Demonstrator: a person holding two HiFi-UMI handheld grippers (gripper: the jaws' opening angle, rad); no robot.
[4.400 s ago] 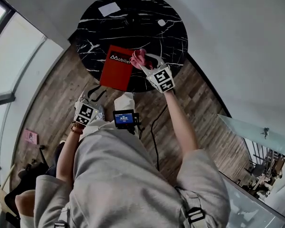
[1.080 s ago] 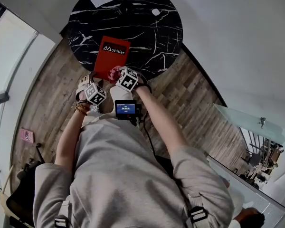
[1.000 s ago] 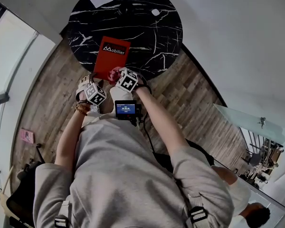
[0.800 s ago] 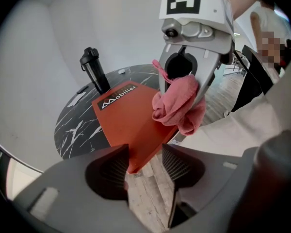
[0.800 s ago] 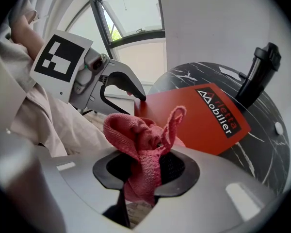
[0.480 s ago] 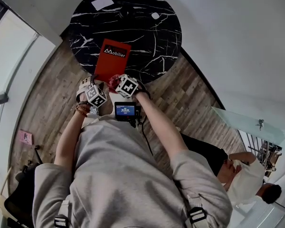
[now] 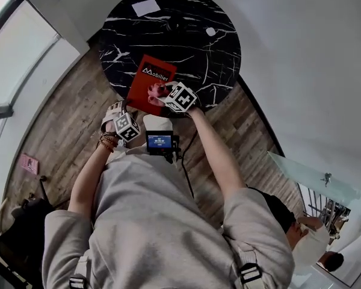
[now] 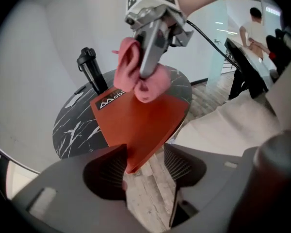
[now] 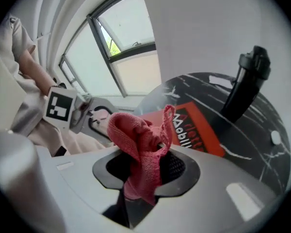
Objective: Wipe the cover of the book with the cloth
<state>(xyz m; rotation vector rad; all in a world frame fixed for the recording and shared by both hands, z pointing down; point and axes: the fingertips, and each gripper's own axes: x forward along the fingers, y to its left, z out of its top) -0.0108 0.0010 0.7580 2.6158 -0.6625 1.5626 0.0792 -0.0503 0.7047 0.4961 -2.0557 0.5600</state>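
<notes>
Black marble with thin white veins makes up the round table top (image 7: 219,65), which stands on a floor of grey-brown wood planks against a plain white wall, with a tall window at one side. On my side of the table lies the book (image 8: 140,125), flat and thin, with a smooth matte red cover and white lettering near its far end. Its near corner juts out past the table's edge, over the floor.

My right gripper (image 9: 145,166) is pinching the cloth (image 9: 138,140), a pink, coarse-knit rag bunched into soft folds; one lobe stands up above the jaws and a tail hangs below them. It sits over the near half of the cover, but whether it touches the cover I cannot tell.

My left gripper (image 8: 145,164) has its ribbed dark pads spread, and they have just been opening. The book's overhanging corner lies between them, close to one pad with a clear gap at the other.

Farther back on the marble stands a slim black bottle (image 8: 89,69) with a capped top; what is in it I cannot tell. A white sheet of paper (image 7: 146,7) lies flat near the far rim.
</notes>
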